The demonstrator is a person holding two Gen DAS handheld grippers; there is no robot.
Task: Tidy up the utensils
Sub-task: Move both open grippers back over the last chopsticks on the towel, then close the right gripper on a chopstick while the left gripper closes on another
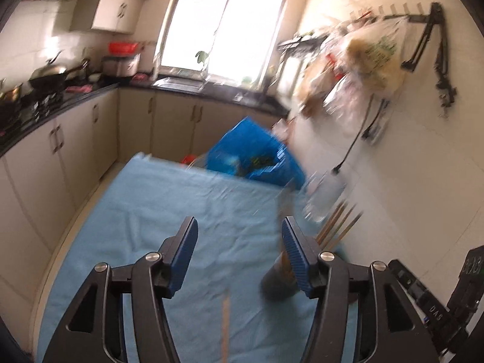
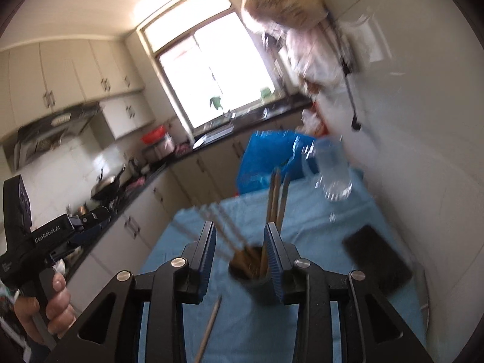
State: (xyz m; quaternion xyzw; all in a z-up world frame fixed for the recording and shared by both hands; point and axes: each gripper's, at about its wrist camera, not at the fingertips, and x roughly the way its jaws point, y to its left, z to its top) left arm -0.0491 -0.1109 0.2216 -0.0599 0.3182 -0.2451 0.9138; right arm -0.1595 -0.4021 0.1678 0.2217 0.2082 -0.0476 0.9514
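Chopsticks (image 2: 273,199) are standing bunched in a dark cup (image 2: 254,281) on the blue cloth (image 1: 145,205); one loose chopstick (image 2: 208,326) is lying beside it. Left gripper (image 1: 239,254) and right gripper (image 2: 240,254) are hovering, jaws spread, pinching nothing.

Desk (image 1: 145,211) left half under blue cloth lies bare: free passage there. Right side crowded: dark cup (image 2: 252,275) of chopsticks (image 2: 273,199), glass jug (image 2: 331,169), black slab (image 2: 378,257) near the wall. One loose chopstick (image 2: 208,326) lies on the cloth before the cup.
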